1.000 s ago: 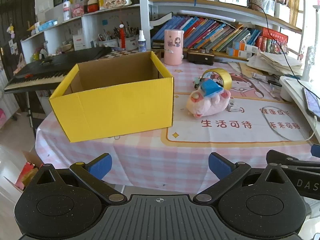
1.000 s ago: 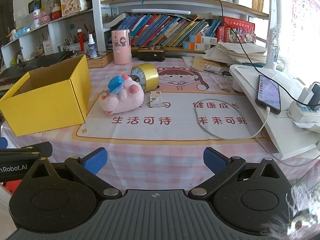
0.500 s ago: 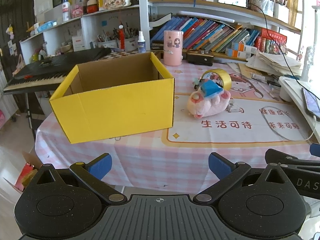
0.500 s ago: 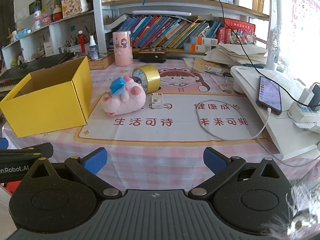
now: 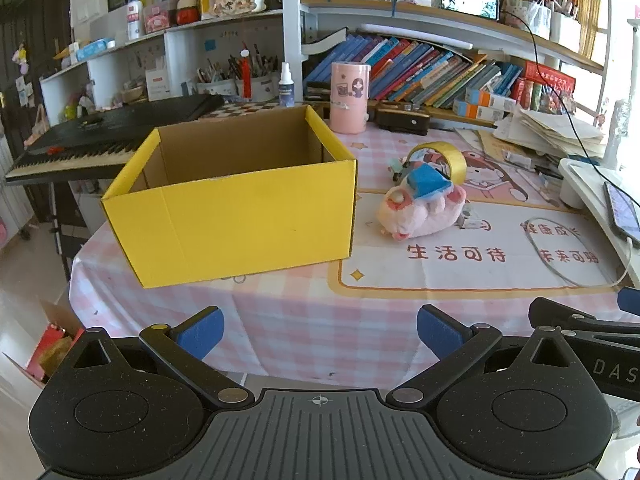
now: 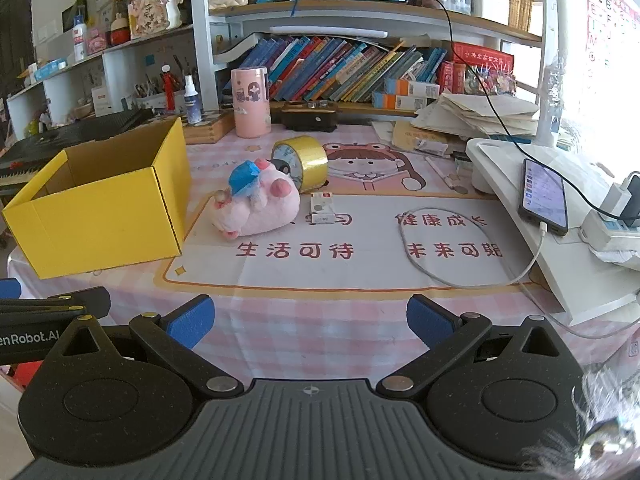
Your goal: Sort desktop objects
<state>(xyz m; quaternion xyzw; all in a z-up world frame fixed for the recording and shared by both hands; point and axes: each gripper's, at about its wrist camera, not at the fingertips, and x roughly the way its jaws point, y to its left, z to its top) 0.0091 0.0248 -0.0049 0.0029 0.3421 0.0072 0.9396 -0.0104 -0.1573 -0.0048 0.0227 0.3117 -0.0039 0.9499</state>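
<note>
An open yellow cardboard box [image 5: 240,216] [image 6: 100,216] stands on the left of the pink checked table, and what shows of its inside holds nothing. Right of it lies a pink plush toy with a blue hat [image 5: 424,210] [image 6: 256,204]. Behind the toy stands a roll of yellow tape [image 5: 444,158] [image 6: 308,158] with a small clock partly hidden behind the plush. A small white card [image 6: 322,208] lies beside the toy. My left gripper [image 5: 320,330] hangs open at the table's near edge, before the box. My right gripper [image 6: 308,320] is open too, over the near edge, holding nothing.
A white charging cable [image 6: 460,268] loops on the mat to a phone [image 6: 544,196] on a white stand at the right. A pink cylinder [image 6: 250,102], a black case [image 6: 308,118], paper stacks and bookshelves line the back. A keyboard [image 5: 100,140] sits beyond the box.
Both views have crept slightly closer to the table. Nothing on the table has moved and both grippers stay open.
</note>
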